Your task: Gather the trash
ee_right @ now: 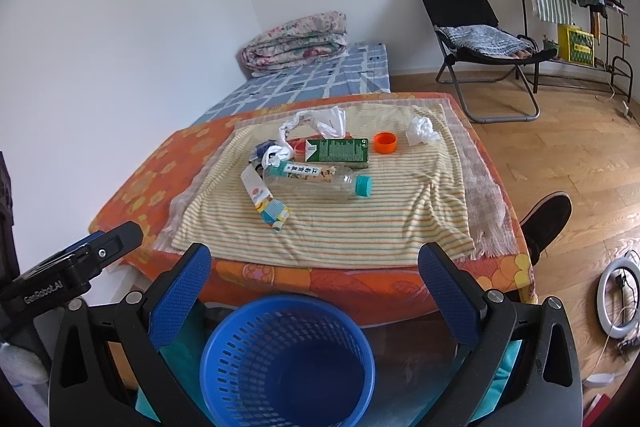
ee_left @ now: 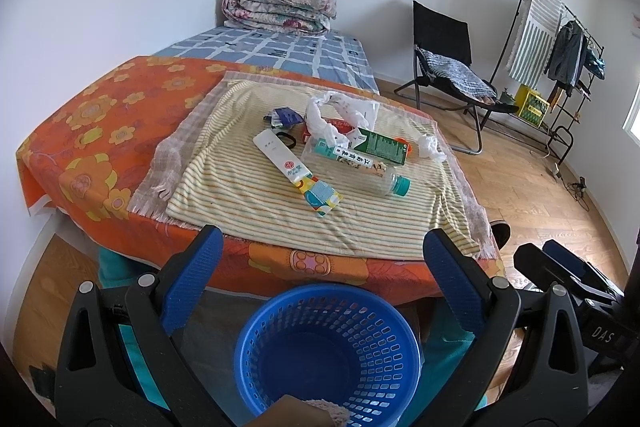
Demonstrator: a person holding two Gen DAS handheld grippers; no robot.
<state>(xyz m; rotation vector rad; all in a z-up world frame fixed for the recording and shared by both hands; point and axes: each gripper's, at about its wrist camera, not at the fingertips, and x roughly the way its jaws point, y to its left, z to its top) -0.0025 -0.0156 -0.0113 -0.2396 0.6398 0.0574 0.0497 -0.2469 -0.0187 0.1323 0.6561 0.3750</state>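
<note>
At centre frame on the striped towel [ee_right: 360,223] lie, left to right, a flat wrapper [ee_right: 264,201], a clear bottle [ee_right: 316,181], a green carton [ee_right: 337,151], an orange cap [ee_right: 385,142] and crumpled tissue [ee_right: 422,131]; all look light, the bottle probably slippery, best pinched mid-body. Both the left gripper [ee_left: 322,247] and right gripper [ee_right: 314,263] have jaws spread wide, empty, above the blue basket [ee_right: 224,343].

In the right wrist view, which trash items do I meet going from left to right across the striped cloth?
White tube → clear bottle → orange cap → crumpled tissue.
</note>
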